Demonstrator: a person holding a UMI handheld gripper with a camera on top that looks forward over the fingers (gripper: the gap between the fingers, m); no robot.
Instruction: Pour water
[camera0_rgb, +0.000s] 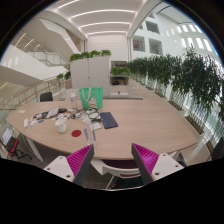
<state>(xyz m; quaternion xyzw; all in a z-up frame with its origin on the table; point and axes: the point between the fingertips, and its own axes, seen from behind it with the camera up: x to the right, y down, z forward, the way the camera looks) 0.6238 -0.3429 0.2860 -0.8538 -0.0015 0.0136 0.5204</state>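
My gripper is held high and well back from a long pale table. Its two fingers, with magenta pads, stand wide apart and hold nothing. Far beyond the fingers, on the left half of the table, stand a white cup and what looks like a small clear bottle. Both are too small to make out in detail. Between the fingers, below the table's near edge, I see only a white chair.
A green bag stands further back on the table, with a dark flat notebook beside it and several small items at the left end. White cabinets are behind, and tall plants line the right side.
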